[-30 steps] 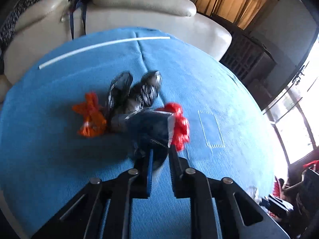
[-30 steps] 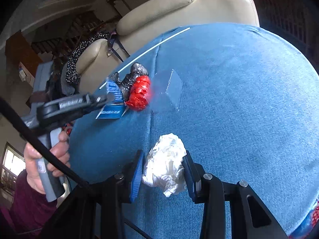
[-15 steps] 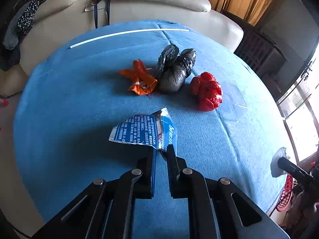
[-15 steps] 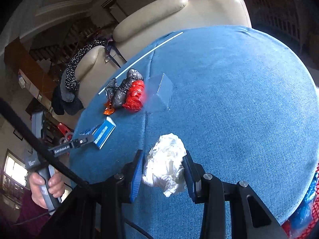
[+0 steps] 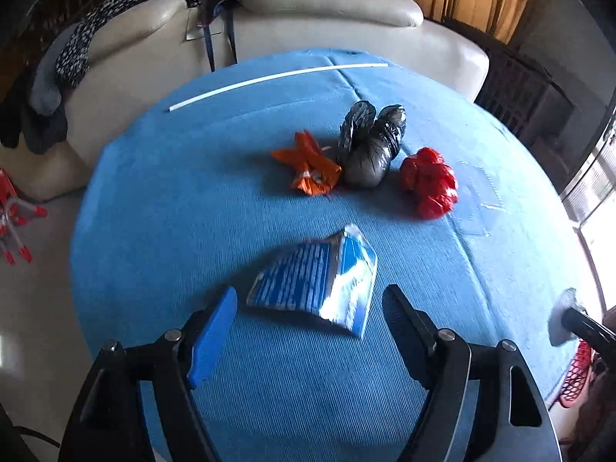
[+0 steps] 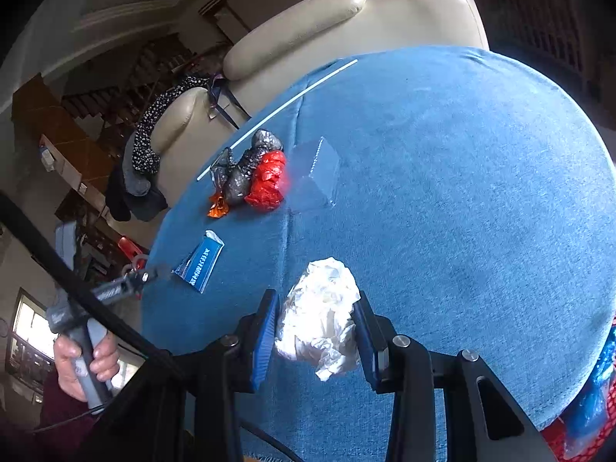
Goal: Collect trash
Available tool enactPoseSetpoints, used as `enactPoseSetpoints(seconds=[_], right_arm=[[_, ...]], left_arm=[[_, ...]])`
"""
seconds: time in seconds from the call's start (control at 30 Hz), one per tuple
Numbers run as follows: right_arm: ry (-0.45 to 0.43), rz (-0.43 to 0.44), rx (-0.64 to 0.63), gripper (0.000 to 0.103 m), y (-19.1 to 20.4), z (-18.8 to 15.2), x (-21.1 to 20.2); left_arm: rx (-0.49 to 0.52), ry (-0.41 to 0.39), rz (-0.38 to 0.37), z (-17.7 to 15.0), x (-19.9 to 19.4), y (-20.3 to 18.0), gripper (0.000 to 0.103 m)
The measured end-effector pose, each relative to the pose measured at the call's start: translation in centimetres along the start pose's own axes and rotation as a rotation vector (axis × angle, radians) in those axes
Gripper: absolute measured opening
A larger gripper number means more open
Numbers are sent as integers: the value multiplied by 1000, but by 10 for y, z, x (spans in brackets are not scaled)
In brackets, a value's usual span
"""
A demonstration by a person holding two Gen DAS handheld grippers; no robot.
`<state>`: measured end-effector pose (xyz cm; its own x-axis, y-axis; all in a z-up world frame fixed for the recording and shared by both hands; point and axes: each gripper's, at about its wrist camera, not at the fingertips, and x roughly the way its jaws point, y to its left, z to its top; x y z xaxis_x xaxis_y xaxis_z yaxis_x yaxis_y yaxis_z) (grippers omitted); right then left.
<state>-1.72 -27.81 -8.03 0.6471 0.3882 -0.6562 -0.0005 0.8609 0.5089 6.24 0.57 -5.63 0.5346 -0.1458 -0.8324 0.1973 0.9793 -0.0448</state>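
Note:
A blue and silver wrapper (image 5: 319, 285) lies on the blue tablecloth (image 5: 173, 200), just ahead of my open left gripper (image 5: 308, 308), between its spread fingers and free of them. Beyond it lie an orange wrapper (image 5: 310, 165), a black plastic bag (image 5: 371, 146) and a red plastic wad (image 5: 429, 183). My right gripper (image 6: 315, 327) is shut on a crumpled white paper ball (image 6: 321, 319), held over the near table edge. The right wrist view also shows the blue wrapper (image 6: 200, 263), the red wad (image 6: 267, 181) and the left gripper (image 6: 154, 271).
A white straw (image 5: 277, 77) lies along the table's far side. A clear plastic sheet (image 6: 317, 171) lies right of the red wad. A cream sofa (image 5: 327, 11) with clothes draped on it stands behind the table. A red mesh basket (image 5: 575, 375) sits below the table's right edge.
My left gripper has pulled the blue wrapper toward the near edge, away from the pile, then opened and let it drop on the cloth. The right gripper still holds the paper ball.

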Motion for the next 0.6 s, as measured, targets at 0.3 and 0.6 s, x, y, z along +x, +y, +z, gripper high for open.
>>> enactPoseSetpoints(seconds=[0.3,0.6], right_arm=[[-3,2,-4,41,1,0,-2],[14,31,18,41,0,-2,6]], left_arm=[[75,22,41,1,16,-10,79],[-132,71,-87,-27,5,31,79]])
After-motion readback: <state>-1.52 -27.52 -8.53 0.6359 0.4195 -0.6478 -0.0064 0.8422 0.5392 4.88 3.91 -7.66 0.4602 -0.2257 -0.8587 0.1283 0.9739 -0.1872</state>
